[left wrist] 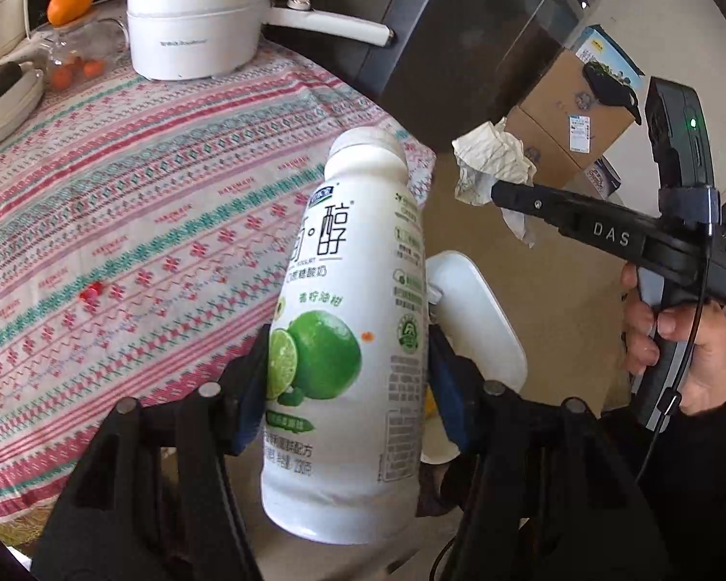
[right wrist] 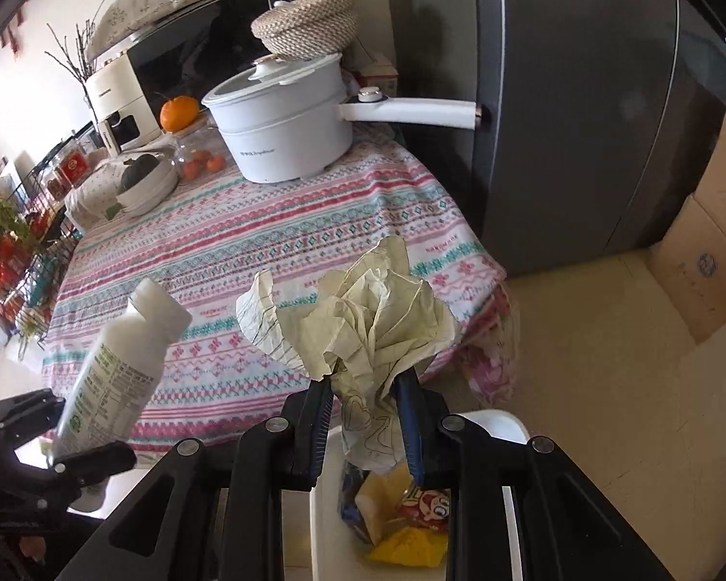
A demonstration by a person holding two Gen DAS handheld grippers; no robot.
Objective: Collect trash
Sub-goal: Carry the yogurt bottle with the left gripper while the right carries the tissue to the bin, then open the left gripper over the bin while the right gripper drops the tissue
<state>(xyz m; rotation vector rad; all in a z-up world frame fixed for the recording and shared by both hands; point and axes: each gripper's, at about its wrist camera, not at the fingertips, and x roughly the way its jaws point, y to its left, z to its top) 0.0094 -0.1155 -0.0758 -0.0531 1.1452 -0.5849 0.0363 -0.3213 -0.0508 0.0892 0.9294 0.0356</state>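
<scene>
Left gripper (left wrist: 348,377) was clamped on the yogurt bottle (left wrist: 348,339), blue pads on either side of the lower label, bottle roughly upright and tilted a bit, white cap on top. Seen from the right wrist, that bottle (right wrist: 116,377) leaned to the right, off the near edge of the table, with the left gripper (right wrist: 68,435) at its base

Right gripper (right wrist: 365,416) was clamped on the crumpled paper (right wrist: 363,319), jaws nearly together with the wad bulging out above the fingertips and a tail hanging below. In the left wrist view the paper (left wrist: 493,164) sat at the tip of the right gripper (left wrist: 501,193), person's right hand (left wrist: 677,339) on the handle

Both items were held in the air past the table's near right corner, above the floor. White trash bin (right wrist: 324,508) sat directly under the right gripper, with yellow and red wrappers (right wrist: 406,523) inside. Bin rim (left wrist: 479,319) also showed just behind the bottle

On the patterned tablecloth (right wrist: 266,252): white pot (right wrist: 280,126) with a long handle at the far edge, orange (right wrist: 179,111) beside it, stack of bowls (right wrist: 145,184) at the far left. Small red scrap (left wrist: 91,293) lay on the cloth, well apart from both grippers. Cardboard box (left wrist: 571,116) stood on the floor by the dark fridge (right wrist: 581,97)
</scene>
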